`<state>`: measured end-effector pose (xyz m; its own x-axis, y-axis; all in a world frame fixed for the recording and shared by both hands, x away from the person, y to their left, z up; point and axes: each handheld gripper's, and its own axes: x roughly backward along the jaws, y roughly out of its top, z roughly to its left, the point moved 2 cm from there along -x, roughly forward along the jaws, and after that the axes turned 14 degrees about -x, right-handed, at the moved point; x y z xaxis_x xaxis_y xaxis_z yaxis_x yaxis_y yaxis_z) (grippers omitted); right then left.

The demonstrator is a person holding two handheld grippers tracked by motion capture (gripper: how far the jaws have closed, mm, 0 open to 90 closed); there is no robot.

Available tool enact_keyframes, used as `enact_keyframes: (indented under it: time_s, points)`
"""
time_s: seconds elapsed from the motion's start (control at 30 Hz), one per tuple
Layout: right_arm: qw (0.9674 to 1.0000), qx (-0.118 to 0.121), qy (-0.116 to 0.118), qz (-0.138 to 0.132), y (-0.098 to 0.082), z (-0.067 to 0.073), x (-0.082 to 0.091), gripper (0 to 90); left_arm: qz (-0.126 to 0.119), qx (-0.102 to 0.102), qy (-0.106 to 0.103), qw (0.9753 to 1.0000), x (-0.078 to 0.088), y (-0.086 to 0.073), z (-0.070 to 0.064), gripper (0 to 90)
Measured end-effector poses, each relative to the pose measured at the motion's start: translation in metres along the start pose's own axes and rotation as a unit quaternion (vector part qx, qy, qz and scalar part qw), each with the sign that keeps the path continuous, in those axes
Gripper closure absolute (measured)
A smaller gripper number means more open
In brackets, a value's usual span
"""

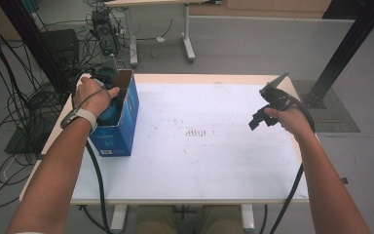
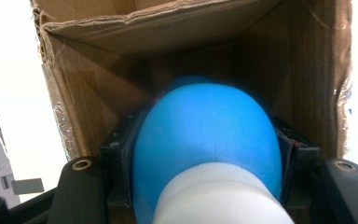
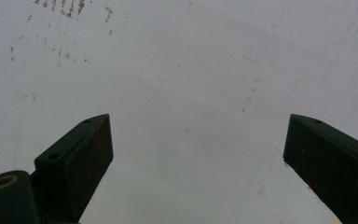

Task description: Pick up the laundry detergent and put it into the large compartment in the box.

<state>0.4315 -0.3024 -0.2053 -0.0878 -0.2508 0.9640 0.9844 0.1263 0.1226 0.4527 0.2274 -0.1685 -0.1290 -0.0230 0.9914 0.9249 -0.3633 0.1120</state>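
We are holding the left gripper (image 1: 108,100) down inside the open top of the blue cardboard box (image 1: 126,124), which is standing at the left edge of the white table (image 1: 214,161). In the left gripper view, its two black jaws are pinching a blue egg-shaped object (image 2: 205,135) from both sides, and a white rounded part (image 2: 221,196) of that object is sitting nearest the camera. The blue object is hanging within the box's brown inner walls (image 2: 98,88), with the box's dim interior beyond it. We cannot tell whether the object is touching the bottom of the box. We are keeping the right gripper (image 1: 259,119) above the right part of the table, well apart from the box. In the right gripper view its jaws are standing spread wide with nothing between them, and they are looking down on bare tabletop with a few reddish specks (image 3: 60,7).
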Motion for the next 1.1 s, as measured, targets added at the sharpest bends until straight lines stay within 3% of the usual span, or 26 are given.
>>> enact_keyframes:
  time_s: [1.1]
  points:
    - [1.0, 0.005, -0.001, -0.001, 0.0005, 0.0021, 0.0009, 8.0, -0.002, 0.001, 0.001, 1.0, -0.0013, -0.0019, 0.0008, 37.4]
